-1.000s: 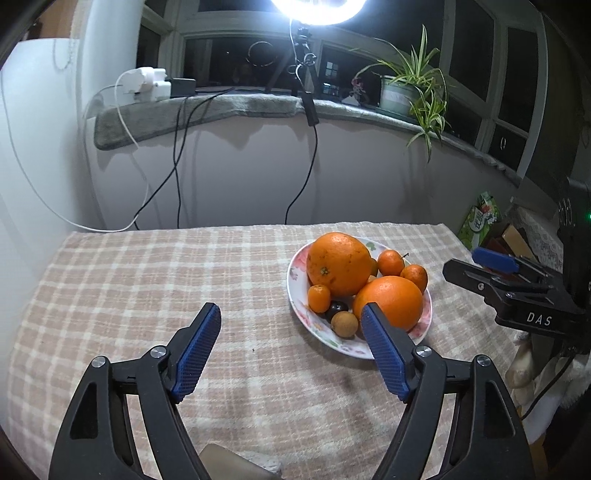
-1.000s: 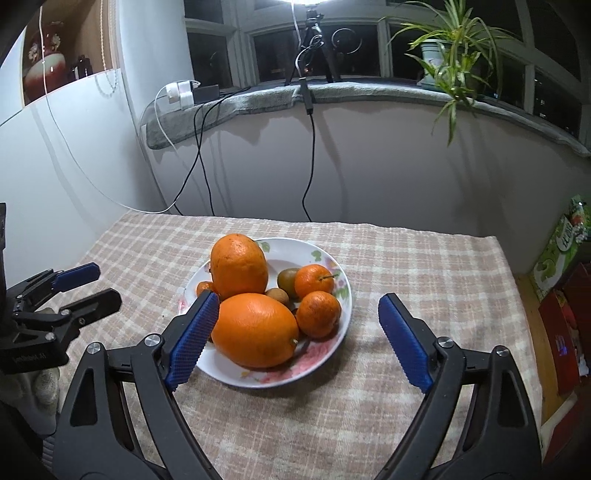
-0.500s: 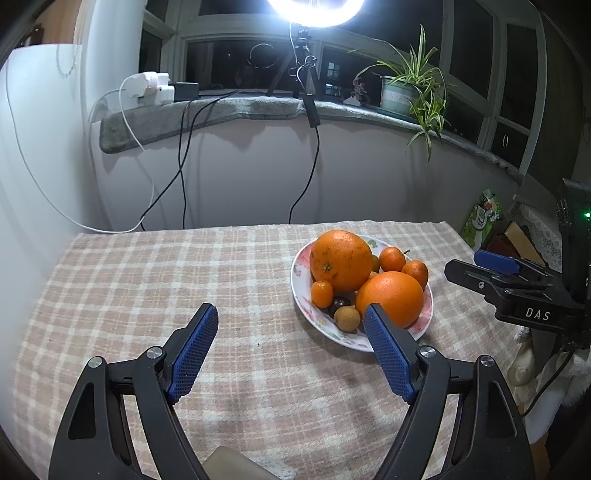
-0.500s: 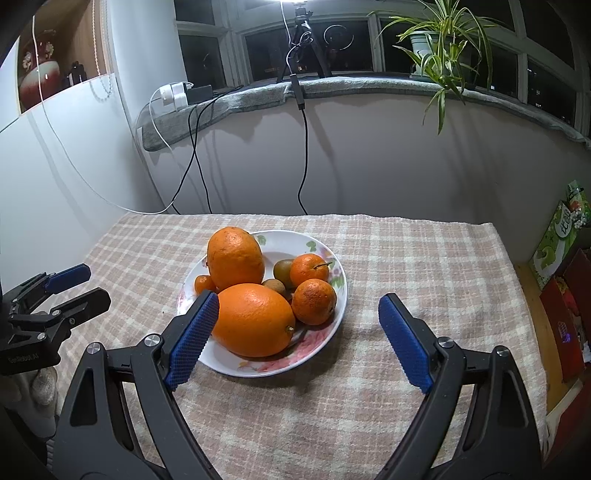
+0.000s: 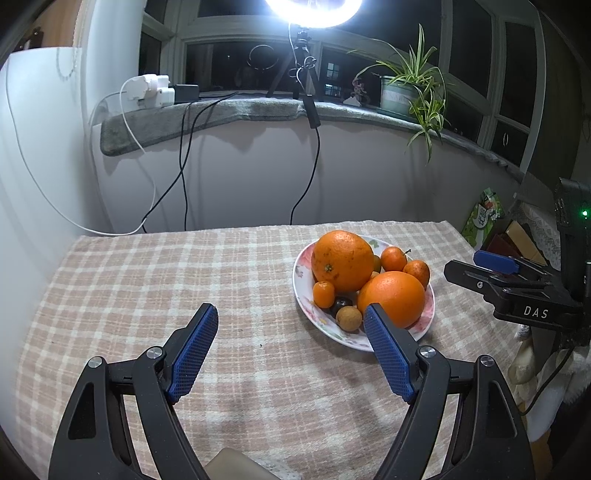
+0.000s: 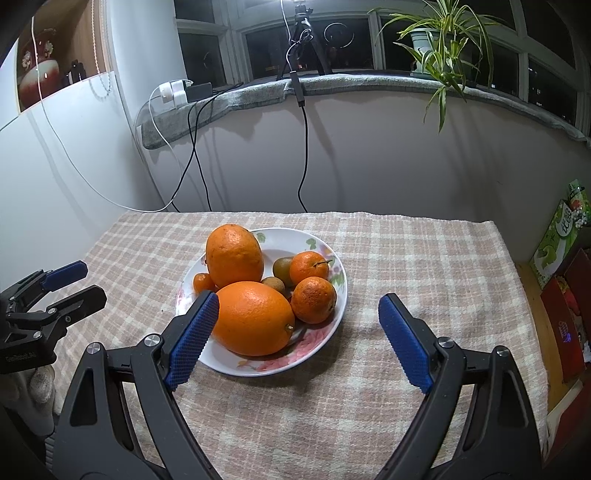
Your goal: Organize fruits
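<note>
A white flowered plate (image 5: 428, 317) (image 6: 338, 295) on the checked tablecloth holds two large oranges (image 5: 341, 260) (image 6: 253, 317), several small mandarins (image 6: 313, 299), a small green fruit (image 6: 282, 267), a dark fruit (image 5: 341, 304) and a small brown fruit (image 5: 349, 318). My left gripper (image 5: 291, 339) is open and empty, above the cloth to the left of the plate. My right gripper (image 6: 297, 328) is open and empty, in front of the plate, its left finger beside the near orange. Each gripper shows in the other's view, the right (image 5: 495, 269) and the left (image 6: 62, 284).
The checked cloth (image 5: 166, 280) covers the table. A wall with hanging cables (image 5: 181, 173) stands behind it, under a sill with a potted plant (image 6: 439, 48) and a ring light (image 5: 310, 11). Boxes (image 6: 557, 240) stand off the right edge.
Both grippers have drawn back and up a little from the plate; the fruit looks smaller and lower. Both stay open, and the fruit has not moved.
</note>
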A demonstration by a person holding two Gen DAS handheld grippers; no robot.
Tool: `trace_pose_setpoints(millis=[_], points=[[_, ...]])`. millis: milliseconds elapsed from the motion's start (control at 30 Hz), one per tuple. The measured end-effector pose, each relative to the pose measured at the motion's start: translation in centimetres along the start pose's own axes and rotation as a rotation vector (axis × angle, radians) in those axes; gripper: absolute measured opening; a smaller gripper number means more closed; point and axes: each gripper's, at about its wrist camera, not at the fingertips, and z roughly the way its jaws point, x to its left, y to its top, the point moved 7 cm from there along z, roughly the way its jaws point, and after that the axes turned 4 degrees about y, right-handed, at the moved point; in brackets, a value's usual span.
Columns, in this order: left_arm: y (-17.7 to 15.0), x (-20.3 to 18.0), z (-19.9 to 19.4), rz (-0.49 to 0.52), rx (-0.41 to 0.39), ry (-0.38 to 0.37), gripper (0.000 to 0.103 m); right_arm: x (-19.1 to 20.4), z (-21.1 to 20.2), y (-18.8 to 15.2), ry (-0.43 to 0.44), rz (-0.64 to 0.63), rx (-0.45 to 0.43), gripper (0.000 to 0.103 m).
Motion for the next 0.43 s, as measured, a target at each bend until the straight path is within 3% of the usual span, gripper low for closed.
trace_pose_setpoints(millis=[433], points=[[0.2,0.4,0.2,0.008,-0.009,0.005,0.081,-1.3,0.8,-0.3,-0.012,0.026,0.018,0.091]])
